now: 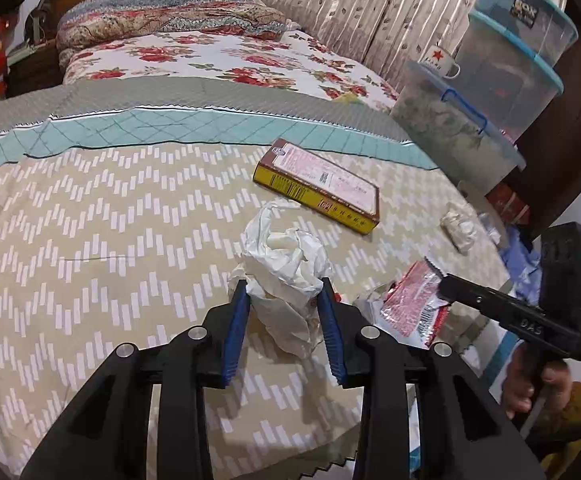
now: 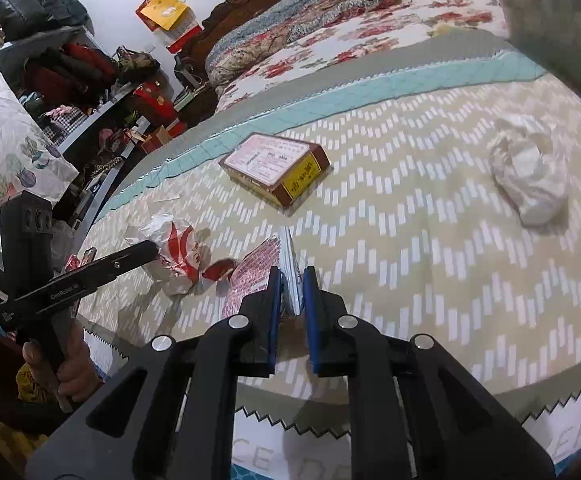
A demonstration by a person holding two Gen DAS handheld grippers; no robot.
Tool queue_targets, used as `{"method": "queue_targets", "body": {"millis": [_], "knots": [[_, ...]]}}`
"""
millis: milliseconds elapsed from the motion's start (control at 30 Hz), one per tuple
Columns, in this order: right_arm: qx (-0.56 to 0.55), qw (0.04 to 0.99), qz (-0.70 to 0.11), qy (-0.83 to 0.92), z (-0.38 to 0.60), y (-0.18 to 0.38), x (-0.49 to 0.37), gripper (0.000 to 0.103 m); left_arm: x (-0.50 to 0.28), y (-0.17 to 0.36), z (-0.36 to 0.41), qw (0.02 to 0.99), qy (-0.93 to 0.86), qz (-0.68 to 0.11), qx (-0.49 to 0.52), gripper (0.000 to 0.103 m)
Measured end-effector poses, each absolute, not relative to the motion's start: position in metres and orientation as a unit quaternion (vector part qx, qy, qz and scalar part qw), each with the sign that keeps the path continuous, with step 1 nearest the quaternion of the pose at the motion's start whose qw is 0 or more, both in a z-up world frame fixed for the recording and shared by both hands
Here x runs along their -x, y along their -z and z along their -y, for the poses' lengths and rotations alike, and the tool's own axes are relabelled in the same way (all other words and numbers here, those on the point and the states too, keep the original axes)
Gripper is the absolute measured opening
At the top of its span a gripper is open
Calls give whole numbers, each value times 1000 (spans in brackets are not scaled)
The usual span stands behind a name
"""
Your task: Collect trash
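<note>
In the left wrist view, the left gripper has its blue-padded jaws around a crumpled white plastic bag near the near edge of the beige chevron-patterned bedspread. The pads touch the bag's sides, so I judge it clamped, or very nearly so. To its right lies a flat red-and-white printed foil wrapper, with the tip of the right gripper on its far edge. Farther off are a brown-and-yellow cardboard box and a small wad of white tissue by the right edge (both still to be collected, it seems).

In the right wrist view, the right gripper's jaws are close together on a thin upright edge of the foil wrapper, clamped on it as far as I can tell. To the left, the left gripper reaches into the crumpled bag, whose red print shows here. The box sits farther off, and a crumpled white wad lies to the far right.

The step in hand looks like the pick-up: each gripper has taken one piece. The next move calls for lifting both clear without loosening the hold, then carrying them to a bin, which neither view shows.
</note>
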State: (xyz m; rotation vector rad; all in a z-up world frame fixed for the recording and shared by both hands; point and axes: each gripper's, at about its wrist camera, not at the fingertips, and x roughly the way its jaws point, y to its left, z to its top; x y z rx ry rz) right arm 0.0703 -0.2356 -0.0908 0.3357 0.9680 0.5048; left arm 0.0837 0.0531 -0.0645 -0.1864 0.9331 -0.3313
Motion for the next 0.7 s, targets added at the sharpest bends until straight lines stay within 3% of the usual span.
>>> {"method": "queue_targets", "body": {"millis": [167, 200, 267, 300, 600, 700], "knots": [[-167, 841, -459, -231, 240, 93, -67, 16, -83, 65, -54, 877, 151, -448, 85, 40], [-168, 842, -457, -230, 241, 92, -66, 21, -83, 66, -53, 877, 150, -449, 85, 41], [-169, 847, -451, -226, 243, 90, -64, 51, -83, 66, -53, 877, 148, -450, 86, 46], [-171, 853, -441, -221, 246, 88, -61, 73, -83, 67, -53, 877, 147, -450, 86, 49], [-167, 867, -418, -213, 259, 76, -48, 74, -84, 66, -53, 877, 144, -450, 88, 55], [-182, 862, -423, -212, 267, 77, -40, 70, -85, 67, -54, 876, 147, -451, 89, 55]]}}
